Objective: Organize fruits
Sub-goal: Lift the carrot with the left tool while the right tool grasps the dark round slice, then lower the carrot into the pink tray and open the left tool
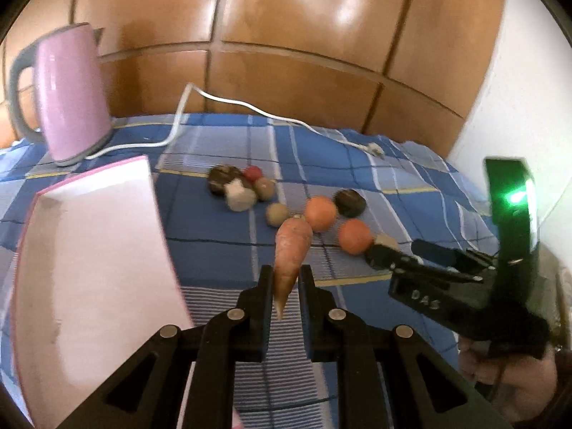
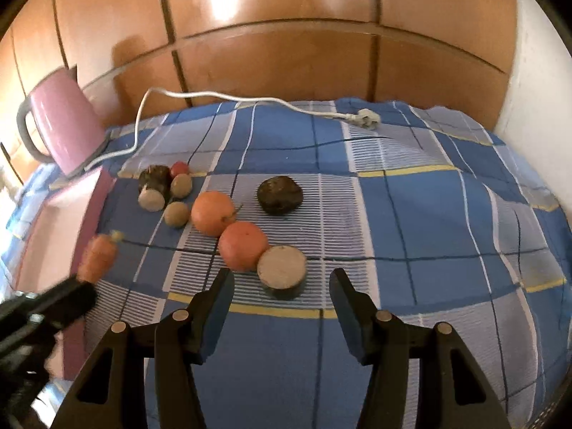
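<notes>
My left gripper (image 1: 285, 279) is shut on an orange carrot (image 1: 291, 254), held above the blue checked cloth; the carrot also shows in the right wrist view (image 2: 97, 257). A pink-rimmed white tray (image 1: 93, 271) lies just left of it. My right gripper (image 2: 280, 286) is open and empty, its fingers either side of a cut dark root piece (image 2: 282, 275). Two oranges (image 2: 212, 212) (image 2: 243, 245), a dark round root (image 2: 280, 195), two small brownish fruits (image 2: 176, 213), a red one (image 2: 179, 168) and another cut root (image 2: 153, 187) lie on the cloth.
A pink kettle (image 1: 69, 93) stands at the back left, its white cord and plug (image 2: 366, 118) lying across the back of the cloth. Wooden panels rise behind the table. A white wall is on the right.
</notes>
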